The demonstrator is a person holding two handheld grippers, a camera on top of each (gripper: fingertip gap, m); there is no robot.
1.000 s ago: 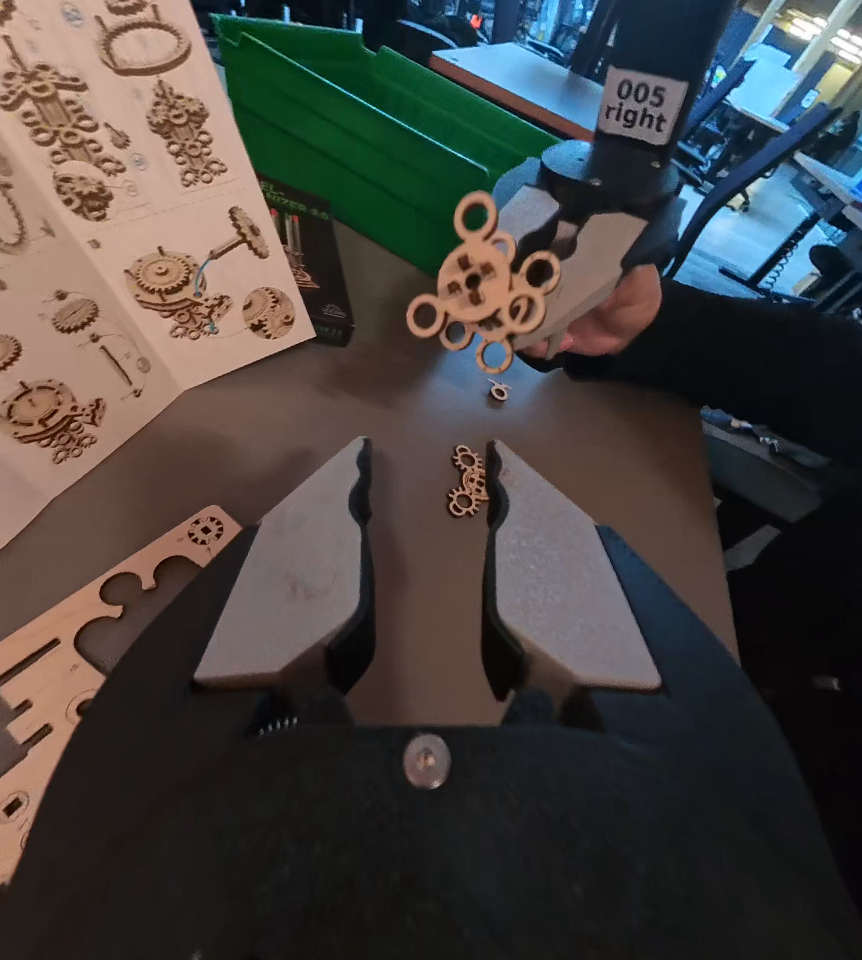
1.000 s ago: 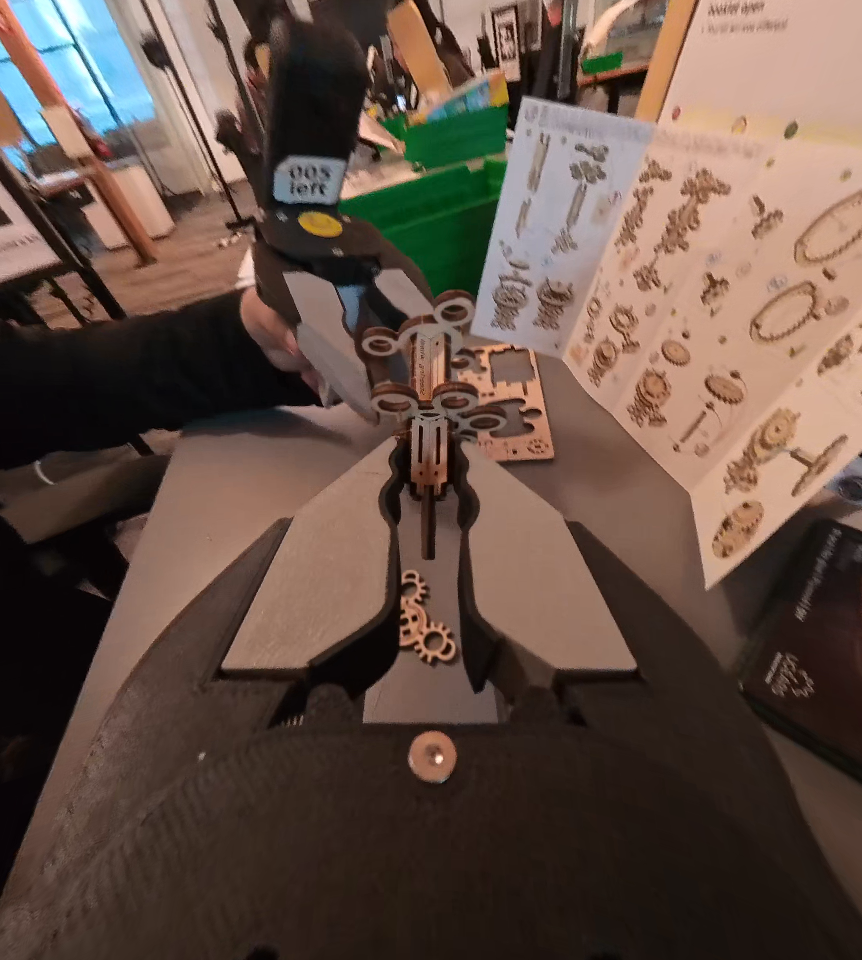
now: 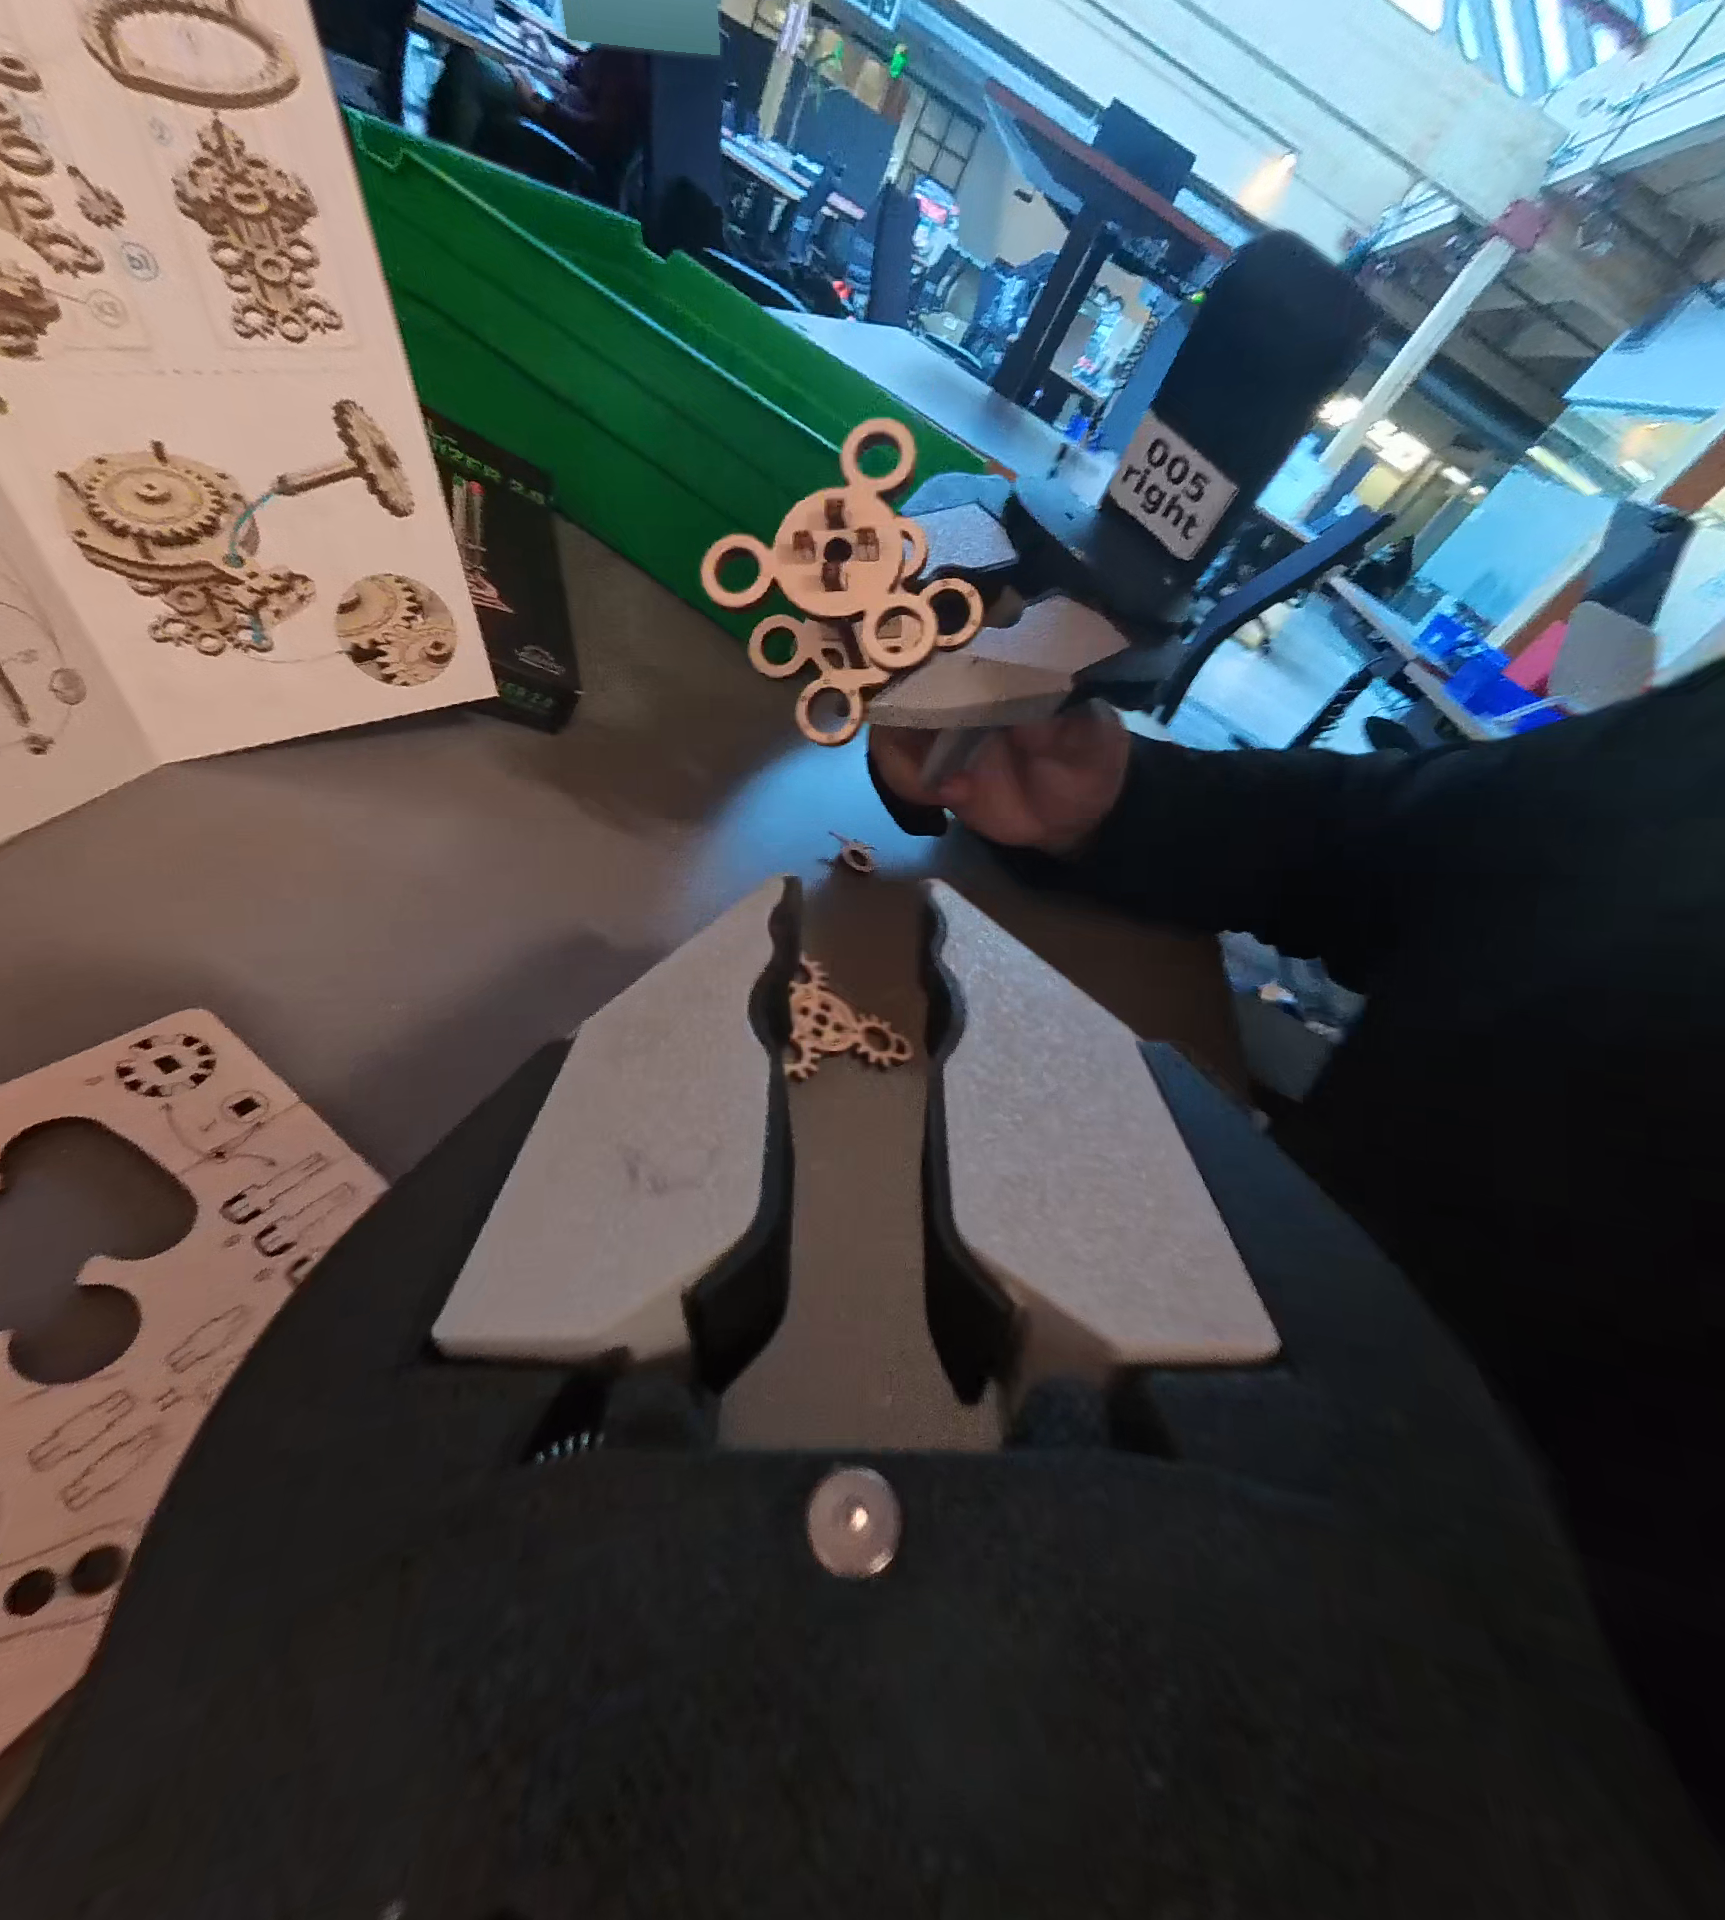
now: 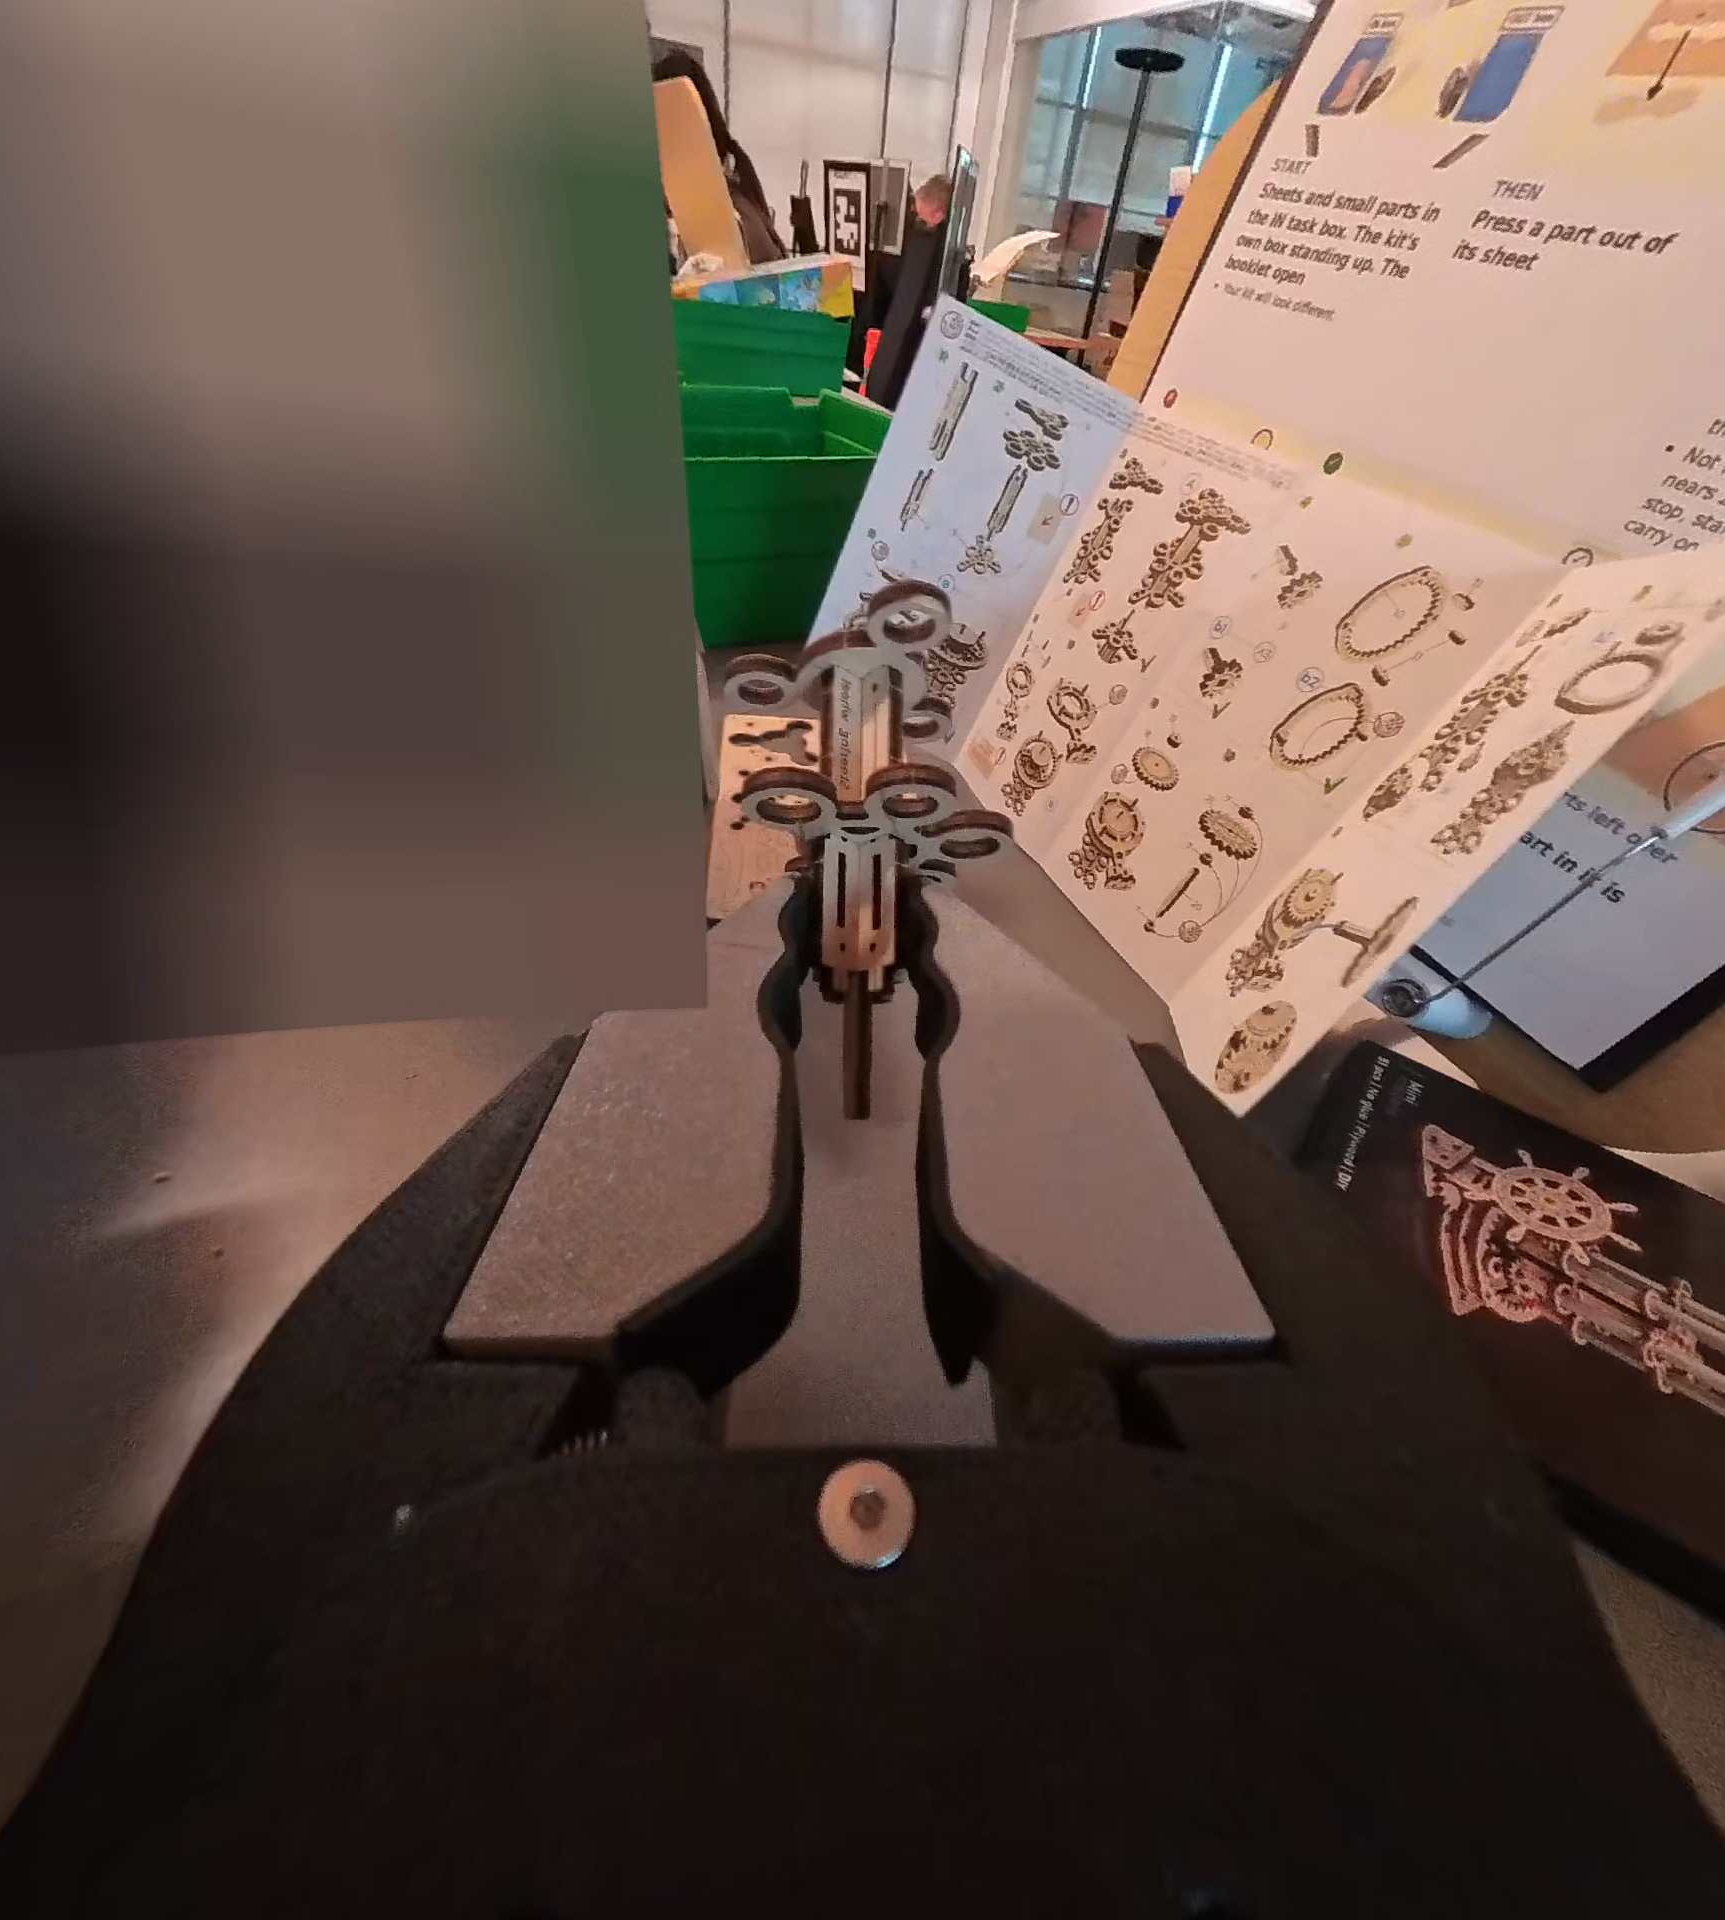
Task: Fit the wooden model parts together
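Gear cluster (image 3: 842, 1023) lies flat on the worktop (image 3: 422, 904) between my empty, parted left tongs (image 3: 858, 925), while my right tongs (image 4: 863, 935) grip the ringed assembly (image 4: 863, 769) upright.

You sit in open-plan workshop or lab hall, not home. Behind your grey tabletop (image 3: 338, 914): rows of desks, black office chairs (image 3: 1284, 592), exposed ceiling beams, large windows. Green plastic bins (image 3: 567, 343) stacked at tabletop's far edge. Printed instruction board (image 4: 1523, 312) propped on your right, folded assembly leaflet (image 4: 1201, 665) standing before it. Marker-pattern board (image 4: 863, 208) and more bins farther back.
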